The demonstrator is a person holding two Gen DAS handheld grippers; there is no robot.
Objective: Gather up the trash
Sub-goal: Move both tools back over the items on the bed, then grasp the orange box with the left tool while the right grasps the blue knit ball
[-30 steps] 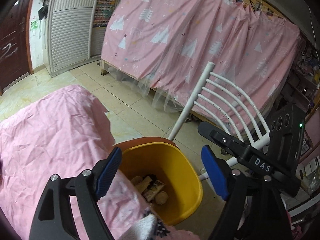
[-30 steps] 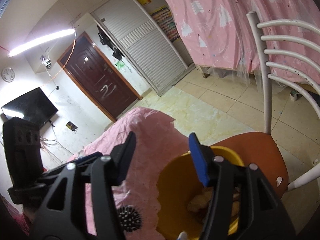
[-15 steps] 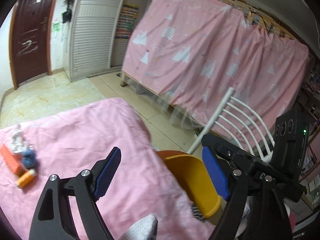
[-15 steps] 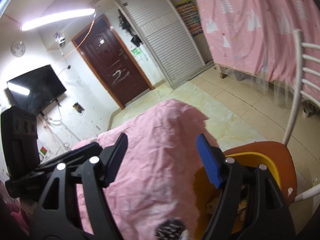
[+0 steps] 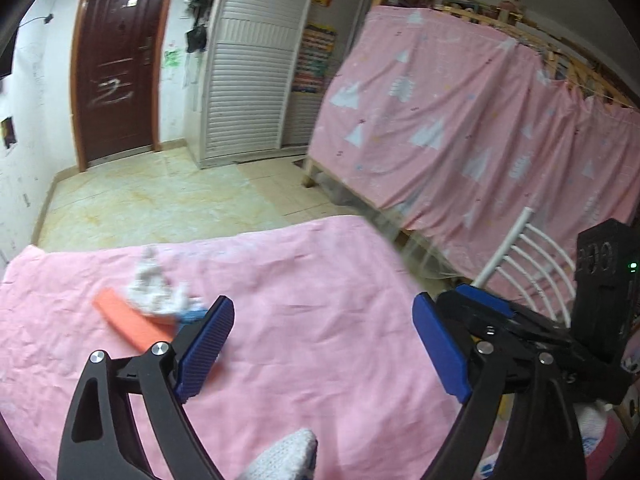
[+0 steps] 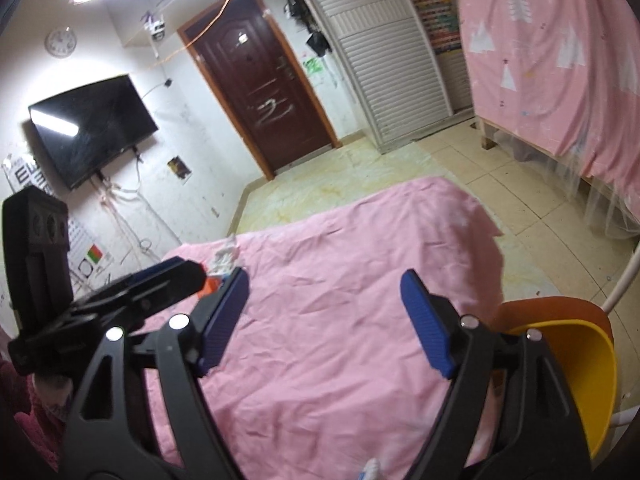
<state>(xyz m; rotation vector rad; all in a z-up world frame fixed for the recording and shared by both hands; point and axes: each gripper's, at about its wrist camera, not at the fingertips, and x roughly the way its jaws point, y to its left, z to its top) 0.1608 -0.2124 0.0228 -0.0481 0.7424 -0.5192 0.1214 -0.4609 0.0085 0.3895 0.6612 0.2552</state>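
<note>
A small pile of trash lies on the pink-covered table [image 5: 320, 320]: an orange wrapper [image 5: 128, 324], crumpled white paper [image 5: 154, 290] and a blue scrap [image 5: 192, 314]. My left gripper [image 5: 320, 344] is open and empty above the table, to the right of the pile. My right gripper [image 6: 324, 320] is open and empty over the table's middle. The white paper [image 6: 226, 258] shows far left in the right wrist view, behind the left gripper. The yellow bin [image 6: 580, 368] stands on an orange chair seat [image 6: 560, 308] at the table's right edge.
A white chair back [image 5: 528, 256] rises at the right. A bed frame draped in pink cloth [image 5: 460, 128] stands beyond it. A brown door [image 6: 264, 76], a louvered white cabinet [image 6: 392, 64] and a wall TV [image 6: 90, 120] line the far walls. Tiled floor lies between.
Both grippers have swung left, away from the yellow bin, toward the table. The trash pile has come into the left wrist view. Both stay open.
</note>
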